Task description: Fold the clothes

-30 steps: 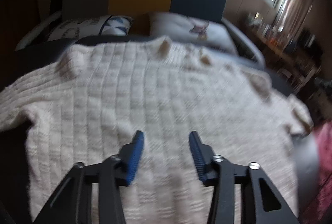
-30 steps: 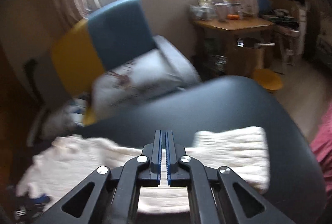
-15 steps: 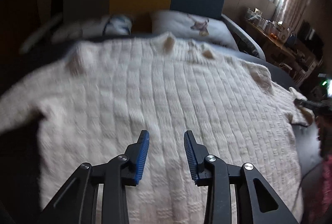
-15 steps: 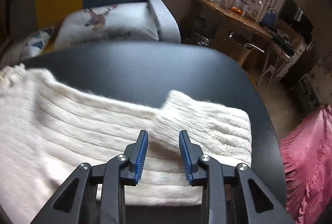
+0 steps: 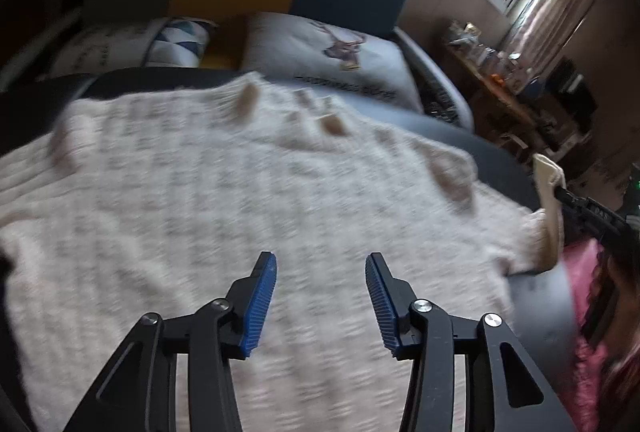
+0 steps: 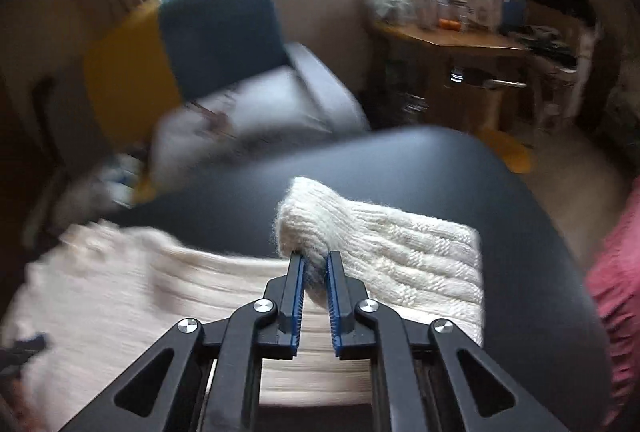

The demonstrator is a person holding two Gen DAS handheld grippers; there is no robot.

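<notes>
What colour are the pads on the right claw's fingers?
Blue, ribbed pads on black fingers, clearest in the right wrist view.

No writing can be read. The white pillow (image 5: 340, 60) behind the tabletop's far edge carries a dark printed line under its deer picture, too blurred to make out.

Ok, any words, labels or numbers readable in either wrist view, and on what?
None reads clearly.
Dark line of print on the white pillow under its animal picture: blurred, unreadable.
Print on the patterned pillow beside it: blurred, unreadable.
Jars and boxes on the wooden desk: labels too small.
</notes>
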